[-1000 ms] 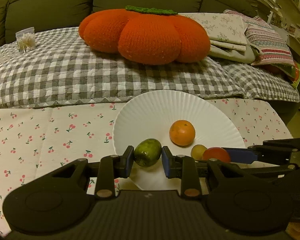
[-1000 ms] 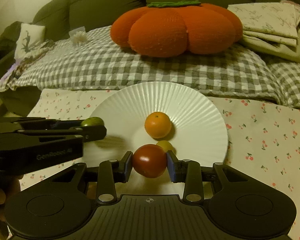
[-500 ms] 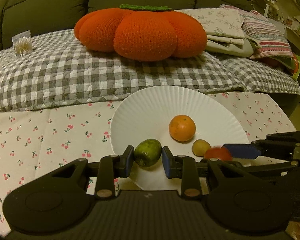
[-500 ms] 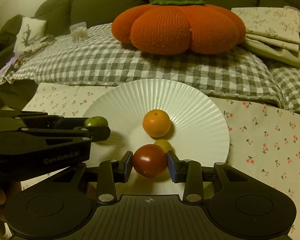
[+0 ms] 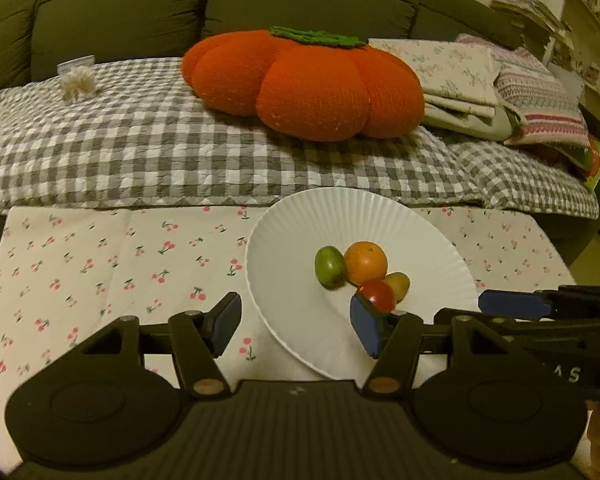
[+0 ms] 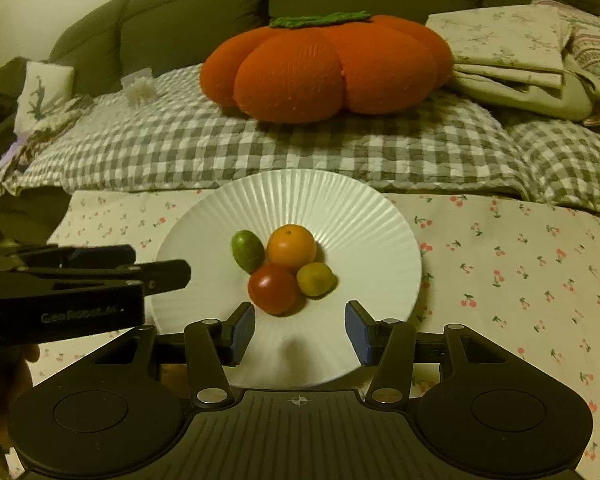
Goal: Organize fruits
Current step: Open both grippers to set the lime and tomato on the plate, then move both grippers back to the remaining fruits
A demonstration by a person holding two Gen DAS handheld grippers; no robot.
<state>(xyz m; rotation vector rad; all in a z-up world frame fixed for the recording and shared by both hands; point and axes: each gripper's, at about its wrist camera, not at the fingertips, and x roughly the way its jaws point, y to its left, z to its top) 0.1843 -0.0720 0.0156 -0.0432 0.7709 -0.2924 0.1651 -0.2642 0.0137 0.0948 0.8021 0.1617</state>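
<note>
1. Both tongs, left (image 5: 296, 326) and right (image 6: 300, 330), are opening, nothing between their blue pads.
2. Oval green fruit (image 6: 247, 250), round orange (image 6: 292, 245), red tomato (image 6: 273, 288) and small yellow fruit (image 6: 316, 279) cluster touching on the ribbed white plate (image 6: 364, 216).
3. A second ago, the tongs gripped the green fruit and tomato.

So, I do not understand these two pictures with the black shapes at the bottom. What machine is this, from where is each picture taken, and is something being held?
There is no robot here. A person holds one pair of tongs in each hand, and a small camera on each pair looks forward along its two fingers.

One picture is from the left tongs, the other from the right tongs. Each pair also shows at the edge of the other's picture.

On the cherry-print cloth stands a white plate with four fruits close together: a green fruit, an orange, a red tomato and a small yellow fruit.

Nothing is held: both tongs are opening, with nothing between their fingers.
</note>
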